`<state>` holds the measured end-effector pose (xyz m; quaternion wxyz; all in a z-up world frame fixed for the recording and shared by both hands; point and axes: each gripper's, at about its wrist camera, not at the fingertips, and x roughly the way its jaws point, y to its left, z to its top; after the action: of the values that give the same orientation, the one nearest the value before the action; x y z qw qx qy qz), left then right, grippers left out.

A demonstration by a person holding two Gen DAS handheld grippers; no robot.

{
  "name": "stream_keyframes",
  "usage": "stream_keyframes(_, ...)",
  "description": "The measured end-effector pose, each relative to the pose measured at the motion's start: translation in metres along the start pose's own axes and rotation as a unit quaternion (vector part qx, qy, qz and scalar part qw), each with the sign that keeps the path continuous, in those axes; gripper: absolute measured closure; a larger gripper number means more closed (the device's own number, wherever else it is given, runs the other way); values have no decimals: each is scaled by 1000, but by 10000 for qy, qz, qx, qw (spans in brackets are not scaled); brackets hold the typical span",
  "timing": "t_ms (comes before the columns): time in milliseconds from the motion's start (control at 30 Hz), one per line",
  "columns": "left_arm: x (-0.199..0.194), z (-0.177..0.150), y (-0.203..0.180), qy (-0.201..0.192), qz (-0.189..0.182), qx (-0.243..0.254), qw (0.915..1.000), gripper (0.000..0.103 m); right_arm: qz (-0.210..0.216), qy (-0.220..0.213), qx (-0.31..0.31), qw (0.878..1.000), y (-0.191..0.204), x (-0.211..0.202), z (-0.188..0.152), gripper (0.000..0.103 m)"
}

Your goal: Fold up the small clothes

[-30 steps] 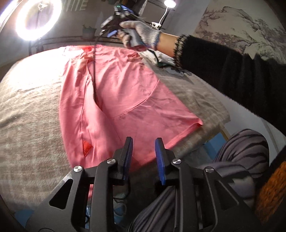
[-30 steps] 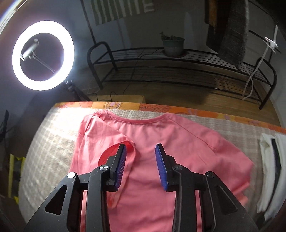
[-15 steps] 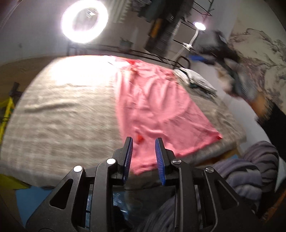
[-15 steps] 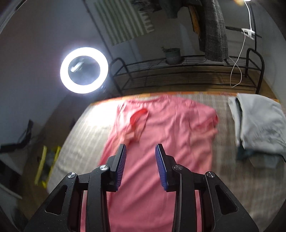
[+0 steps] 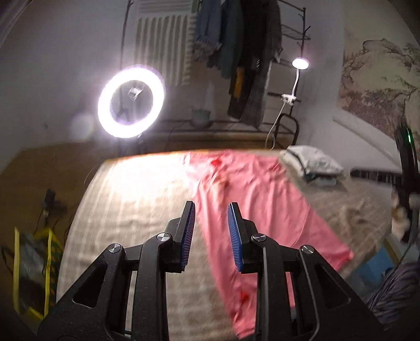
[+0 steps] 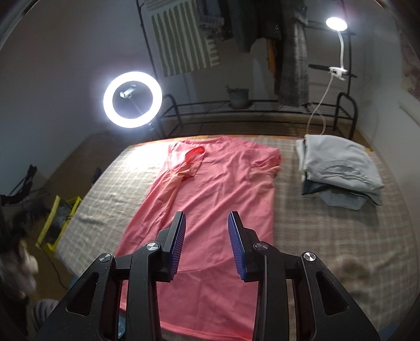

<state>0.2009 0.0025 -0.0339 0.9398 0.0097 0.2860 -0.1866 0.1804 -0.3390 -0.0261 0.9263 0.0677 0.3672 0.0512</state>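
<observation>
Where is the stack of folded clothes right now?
In the right wrist view the folded stack sits on the checked bed cover, at the far right, apart from the pink T-shirt and below the clip lamp.

Matte black frame on the left gripper (image 5: 211, 233): triangular cut-outs in the side arms, round silver screw heads at the joints, ribbed blue pads lining the inner faces of both fingers (image 5: 187, 234). Same build on the right gripper (image 6: 207, 242), with black arms, silver screws, blue ribbed pads (image 6: 236, 242). At the lower right of the left wrist view, grey-and-dark striped trouser fabric (image 5: 393, 291), blurred.
</observation>
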Motion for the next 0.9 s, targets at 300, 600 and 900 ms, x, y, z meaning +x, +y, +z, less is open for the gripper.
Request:
stream_keyframes(300, 51, 3, -102, 283, -855, 408, 9951, 78, -127, -152, 599, 9980, -48, -17, -26, 71)
stream_keyframes(600, 125, -93, -232, 1486, -2043, 1020, 9622, 78, -358, -11, 1444, 9889, -125, -17, -62, 71)
stream_keyframes(900, 163, -148, -307, 1907, -2082, 1843, 9415, 65, -429, 205, 1707, 9842, -155, -4, -76, 71)
